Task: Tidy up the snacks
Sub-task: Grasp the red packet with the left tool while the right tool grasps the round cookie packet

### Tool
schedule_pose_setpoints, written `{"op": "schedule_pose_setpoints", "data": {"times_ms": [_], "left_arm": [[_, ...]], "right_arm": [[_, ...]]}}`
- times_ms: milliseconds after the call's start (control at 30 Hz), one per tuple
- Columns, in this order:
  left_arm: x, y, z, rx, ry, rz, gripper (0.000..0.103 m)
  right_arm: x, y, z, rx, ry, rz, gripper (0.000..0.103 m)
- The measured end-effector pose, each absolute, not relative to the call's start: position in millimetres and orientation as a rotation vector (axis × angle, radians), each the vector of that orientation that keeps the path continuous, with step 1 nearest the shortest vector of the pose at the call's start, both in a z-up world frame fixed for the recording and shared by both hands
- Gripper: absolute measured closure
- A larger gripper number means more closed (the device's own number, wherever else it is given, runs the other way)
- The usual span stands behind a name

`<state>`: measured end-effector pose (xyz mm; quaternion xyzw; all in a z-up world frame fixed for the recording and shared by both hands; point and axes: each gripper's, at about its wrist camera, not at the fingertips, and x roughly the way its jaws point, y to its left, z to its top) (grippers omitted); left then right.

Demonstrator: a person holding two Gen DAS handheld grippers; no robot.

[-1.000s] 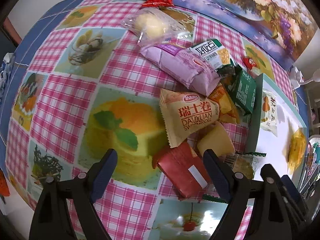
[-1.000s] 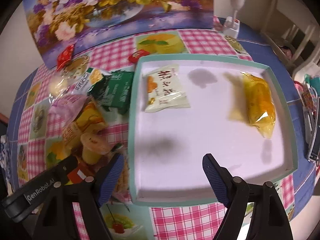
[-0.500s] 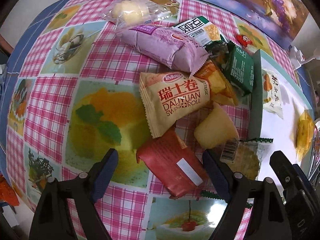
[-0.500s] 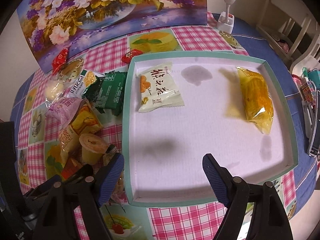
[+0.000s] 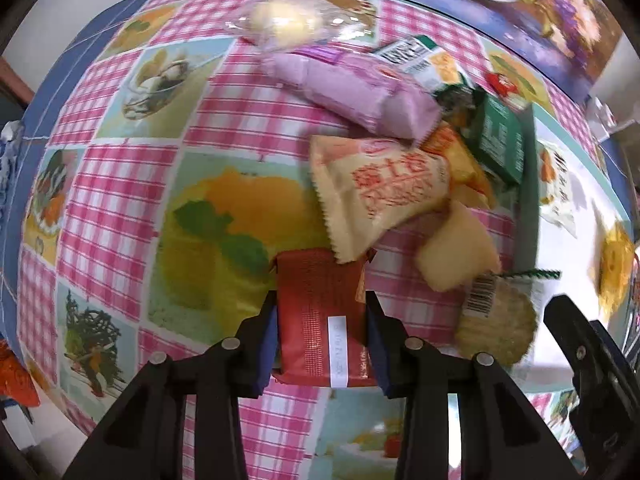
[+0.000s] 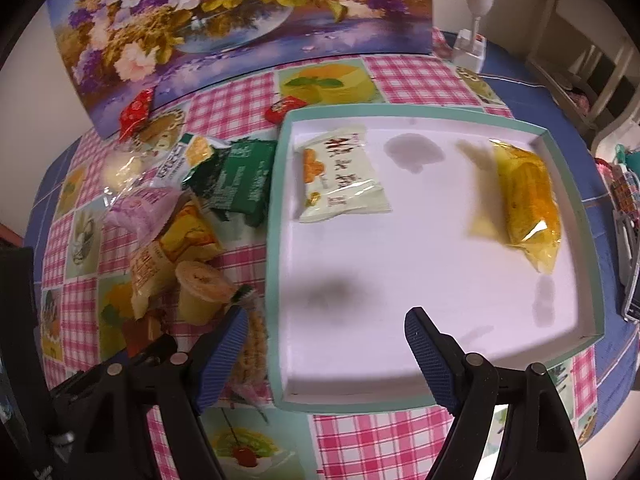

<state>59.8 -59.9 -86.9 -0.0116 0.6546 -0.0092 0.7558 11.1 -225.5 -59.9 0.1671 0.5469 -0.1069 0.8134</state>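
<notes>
My left gripper [image 5: 322,336] is shut on a red snack packet [image 5: 322,316] that lies on the checked tablecloth, its blue pads pressing both long sides. Just beyond it lie a cream Swiss-roll packet [image 5: 376,196], a purple packet [image 5: 356,92], a jelly cup [image 5: 456,252] and a round cracker pack [image 5: 496,320]. In the right wrist view my right gripper [image 6: 324,340] hangs open over the near-left corner of the white tray [image 6: 400,398]. The tray holds a pale green packet [image 6: 340,176] and a yellow packet [image 6: 528,200].
A green packet [image 6: 236,180], a white-green packet [image 6: 184,156] and two small red candies [image 6: 136,112] lie left of the tray. A flower painting [image 6: 240,20] stands at the table's back. A lamp base [image 6: 472,40] and chairs are at the right.
My left gripper closed from wide open onto the red packet after shifting over it. The right gripper stayed open above the tray.
</notes>
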Motion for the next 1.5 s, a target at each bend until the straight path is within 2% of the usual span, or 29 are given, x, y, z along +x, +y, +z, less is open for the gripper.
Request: {"op": "schedule_pose_setpoints", "data": {"times_ms": [400, 567, 633, 833, 1267, 1500], "left_arm": [[70, -14, -83, -0.114, 1.426, 0.070, 0.062], [70, -12, -85, -0.116, 1.426, 0.070, 0.062], [71, -11, -84, -0.118, 1.427, 0.069, 0.062], [67, -15, -81, -0.123, 1.427, 0.070, 0.062], [69, -13, -82, -0.130, 1.426, 0.067, 0.062], [71, -11, -83, -0.143, 1.427, 0.067, 0.062]], "right_arm": [[17, -194, -56, 0.306, 1.152, -0.095, 0.028], [20, -184, -60, 0.295, 1.174, -0.049, 0.041], [19, -182, -61, 0.294, 1.180, -0.031, 0.049], [19, -173, -53, 0.269, 1.153, 0.022, 0.055], [29, -171, -72, 0.294, 1.188, 0.018, 0.061], [34, -163, -80, 0.258, 1.205, 0.020, 0.061]]}}
